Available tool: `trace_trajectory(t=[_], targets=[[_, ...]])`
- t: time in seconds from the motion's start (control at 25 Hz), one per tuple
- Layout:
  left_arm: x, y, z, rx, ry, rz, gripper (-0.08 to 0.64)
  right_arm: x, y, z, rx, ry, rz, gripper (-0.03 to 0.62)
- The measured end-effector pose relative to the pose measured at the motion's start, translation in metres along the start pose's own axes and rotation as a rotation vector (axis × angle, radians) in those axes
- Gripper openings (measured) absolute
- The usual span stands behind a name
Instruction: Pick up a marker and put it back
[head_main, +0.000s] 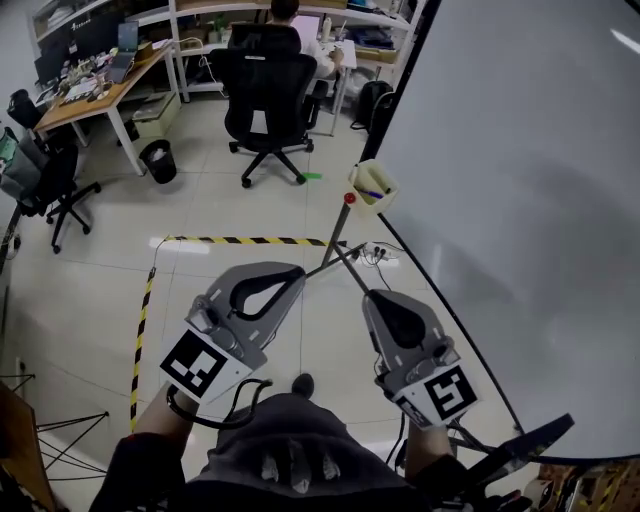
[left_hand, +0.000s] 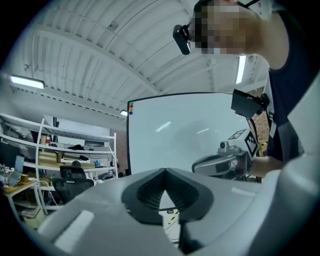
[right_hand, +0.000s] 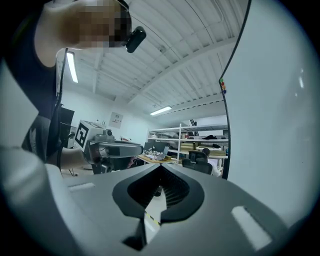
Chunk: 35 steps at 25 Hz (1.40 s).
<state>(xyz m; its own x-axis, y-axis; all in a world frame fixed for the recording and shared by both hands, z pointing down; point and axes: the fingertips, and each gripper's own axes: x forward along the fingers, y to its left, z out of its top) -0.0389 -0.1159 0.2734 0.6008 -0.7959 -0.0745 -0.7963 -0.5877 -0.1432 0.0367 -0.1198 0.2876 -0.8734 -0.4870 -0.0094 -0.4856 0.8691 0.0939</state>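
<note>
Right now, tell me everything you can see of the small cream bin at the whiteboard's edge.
The cream bin is a small open-topped box with a thin rim, plastic by its look. It sits against the dark-framed edge of the whiteboard, apparently fixed there, and looks slightly tilted in the head view. A dark blue item shows inside, perhaps a marker; it is too small to be sure. A red knob sits just beside it. Nothing else is seen touching it.
</note>
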Motion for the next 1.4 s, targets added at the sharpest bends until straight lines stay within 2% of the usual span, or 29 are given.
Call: trace_trajectory(t=[0.28, 0.56, 0.72, 0.92, 1.12, 1.24, 1.4], targets=[[0.063, 0.052, -0.023, 0.002, 0.034, 0.026, 0.006, 0.042, -0.059, -0.015, -0.024, 0.026, 0.035, 0.002], [0.118, 0.109, -0.066, -0.012, 0.088, -0.025, 0.006, 0.09, -0.106, -0.029, -0.03, 0.074, -0.021, 0.002], [0.154, 0.149, -0.09, 0.008, 0.108, -0.108, 0.006, 0.123, -0.132, -0.036, -0.026, 0.115, -0.086, 0.002], [0.197, 0.18, -0.126, 0.008, 0.172, -0.242, 0.006, 0.152, -0.154, -0.046, 0.0, 0.162, -0.188, 0.002], [0.244, 0.198, -0.175, -0.027, 0.243, -0.289, 0.008, 0.162, -0.176, -0.069, 0.043, 0.215, -0.235, 0.002], [0.263, 0.192, -0.205, -0.054, 0.308, -0.343, 0.129, 0.161, -0.186, -0.077, 0.064, 0.227, -0.253, 0.002], [0.287, 0.184, -0.239, -0.097, 0.368, -0.349, 0.153, 0.16, -0.195, -0.084, 0.091, 0.224, -0.236, 0.002]])
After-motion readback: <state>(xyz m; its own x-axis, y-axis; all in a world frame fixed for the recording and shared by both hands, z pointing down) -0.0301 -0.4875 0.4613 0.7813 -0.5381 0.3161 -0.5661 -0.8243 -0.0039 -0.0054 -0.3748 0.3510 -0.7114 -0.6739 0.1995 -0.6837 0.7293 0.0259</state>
